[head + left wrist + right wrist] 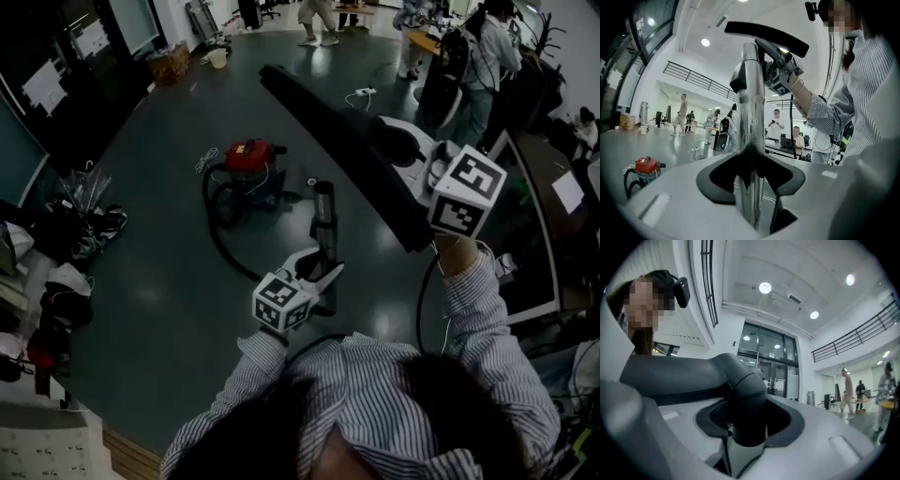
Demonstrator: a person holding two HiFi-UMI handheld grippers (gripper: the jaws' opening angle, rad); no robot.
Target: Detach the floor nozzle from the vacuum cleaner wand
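Observation:
In the head view my left gripper [319, 272] is shut on the chrome wand [324, 220], which stands upright with its upper end bare. My right gripper [412, 159] is shut on the round neck of the long black floor nozzle [337, 141], held up and to the right of the wand, apart from it. The left gripper view has the wand [751, 117] clamped between my left gripper's [751, 173] jaws, with the nozzle [766, 35] above its tip. In the right gripper view the nozzle neck [745, 394] fills my right gripper [747, 423].
The red vacuum cleaner [248, 159] sits on the dark floor beyond the wand, its black hose [220, 239] curving toward me. Bags and clutter [56, 253] lie at the left. Desks and a monitor [525, 234] stand at the right, with people [483, 56] behind.

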